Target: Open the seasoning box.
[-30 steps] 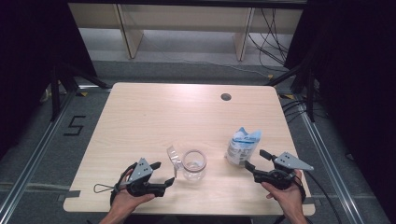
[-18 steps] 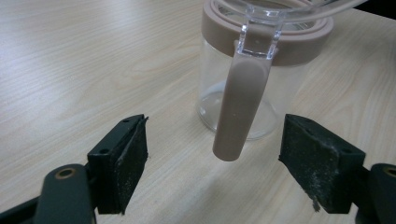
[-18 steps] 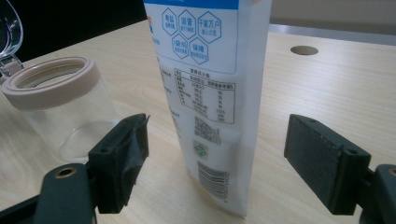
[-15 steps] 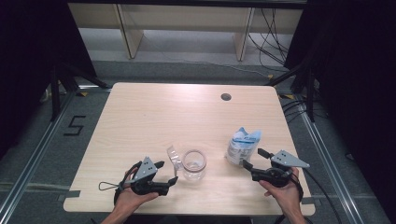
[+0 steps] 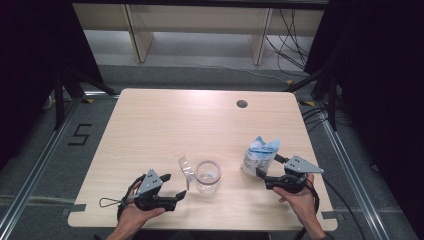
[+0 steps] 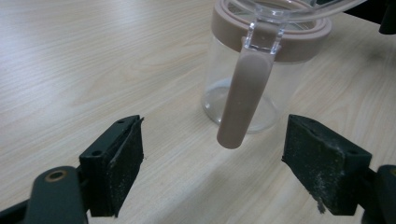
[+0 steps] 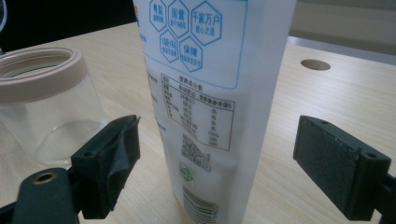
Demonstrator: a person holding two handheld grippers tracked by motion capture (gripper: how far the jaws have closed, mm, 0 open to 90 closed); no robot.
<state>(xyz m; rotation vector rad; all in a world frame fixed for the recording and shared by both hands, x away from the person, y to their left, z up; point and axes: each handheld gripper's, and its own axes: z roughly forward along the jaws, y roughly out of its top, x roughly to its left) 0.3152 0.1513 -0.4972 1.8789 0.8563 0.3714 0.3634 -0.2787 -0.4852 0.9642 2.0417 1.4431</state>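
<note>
- Starting at the left, the left gripper (image 5: 172,187) rests low on the bench (image 5: 165,125) in the person's left hand (image 5: 134,212), its jaws spread wide with nothing between them, aimed at the jar.
- Just right of it stands the clear jar (image 5: 207,177), upright near the front edge of the bench, with its hinged lid (image 5: 186,167) flipped open and leaning to its left side. In the left gripper view a brownish latch tab (image 6: 243,95) hangs down the jar's wall from the brownish collar (image 6: 271,37).
- By its look the jar is empty, so probably light and apt to skid or tip if nudged; its wall looks stiff, smooth and slippery, and may crack under a hard squeeze. The collar seems the safer hold, since the rim gives the pads an edge to bear on.
- Further right, well apart from the jar, the white and blue pouch (image 5: 260,155) stands upright; its printed face fills the middle of the right gripper view (image 7: 210,93).
- It looks soft and crushable, likely to buckle or topple; pinching the flat upper seam should serve better than the bulging belly.
- The right gripper (image 5: 265,166), held in the right hand (image 5: 295,197), has just been widening its jaws, which now straddle the pouch's lower part without pressing it.
</note>
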